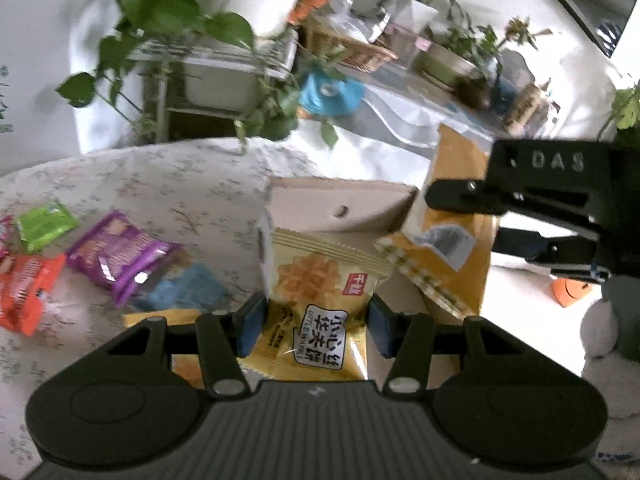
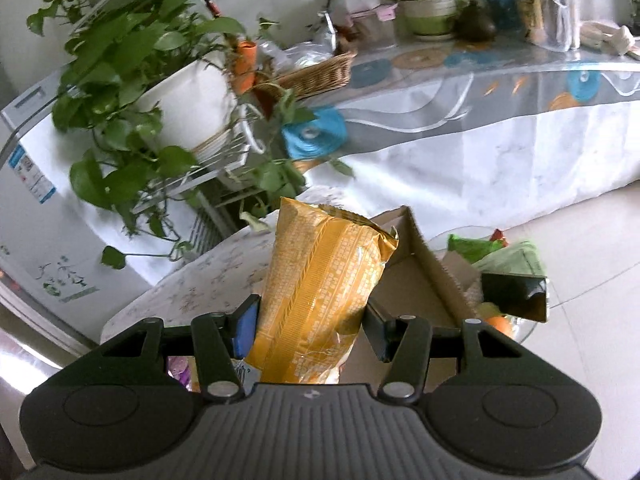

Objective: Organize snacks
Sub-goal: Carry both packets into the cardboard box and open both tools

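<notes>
Gripping a yellow waffle packet (image 1: 320,300), my left hand-held gripper (image 1: 316,326) sits just before the open cardboard box (image 1: 340,208); my right hand-held gripper (image 2: 310,330) clasps an upright orange snack bag (image 2: 320,280).

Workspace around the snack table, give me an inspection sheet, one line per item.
Surface: round table, floral cloth.
Job's things: waffle packet in the left tongs; tall yellow bag in the right tongs; open cardboard box behind them.
Clutter: purple, green, orange and blue packets loose on the cloth.
Grippers: both shut on snacks.
Cables: nothing seen.
Surroundings: potted plants, wicker basket, long covered table.
</notes>
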### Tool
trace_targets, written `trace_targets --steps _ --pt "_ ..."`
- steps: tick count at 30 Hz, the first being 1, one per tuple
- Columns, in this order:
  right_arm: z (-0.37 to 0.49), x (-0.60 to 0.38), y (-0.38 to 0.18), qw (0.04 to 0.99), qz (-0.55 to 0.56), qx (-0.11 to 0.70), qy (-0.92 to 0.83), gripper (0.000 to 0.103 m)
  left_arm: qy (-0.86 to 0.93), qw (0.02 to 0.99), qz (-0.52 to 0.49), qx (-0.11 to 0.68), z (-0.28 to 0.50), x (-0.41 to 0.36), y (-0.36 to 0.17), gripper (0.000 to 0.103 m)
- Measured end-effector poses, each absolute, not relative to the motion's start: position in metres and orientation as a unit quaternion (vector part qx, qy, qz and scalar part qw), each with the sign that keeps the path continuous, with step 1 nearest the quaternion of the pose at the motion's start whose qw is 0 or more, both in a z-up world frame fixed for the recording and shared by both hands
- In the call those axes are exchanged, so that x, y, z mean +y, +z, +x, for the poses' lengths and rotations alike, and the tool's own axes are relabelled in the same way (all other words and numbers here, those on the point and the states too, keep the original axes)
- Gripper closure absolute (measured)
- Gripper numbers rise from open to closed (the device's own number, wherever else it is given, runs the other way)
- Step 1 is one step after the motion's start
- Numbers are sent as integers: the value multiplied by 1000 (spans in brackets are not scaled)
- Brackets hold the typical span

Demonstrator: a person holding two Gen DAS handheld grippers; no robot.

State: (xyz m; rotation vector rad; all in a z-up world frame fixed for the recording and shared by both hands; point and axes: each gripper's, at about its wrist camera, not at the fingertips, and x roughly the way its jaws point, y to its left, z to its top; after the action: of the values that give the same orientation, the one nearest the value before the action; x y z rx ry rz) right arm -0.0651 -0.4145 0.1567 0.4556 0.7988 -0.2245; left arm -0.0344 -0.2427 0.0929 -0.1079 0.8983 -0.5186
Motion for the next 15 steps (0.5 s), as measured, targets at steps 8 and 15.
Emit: trace_targets --steps 8,15 --pt "-66 -421 153 884 219 394 -120 42 -269 843 -39 465 -40 -274 66 49" --pt "-66 -424 152 879 232 397 -125 36 -284 847 -37 448 -48 -271 71 23"
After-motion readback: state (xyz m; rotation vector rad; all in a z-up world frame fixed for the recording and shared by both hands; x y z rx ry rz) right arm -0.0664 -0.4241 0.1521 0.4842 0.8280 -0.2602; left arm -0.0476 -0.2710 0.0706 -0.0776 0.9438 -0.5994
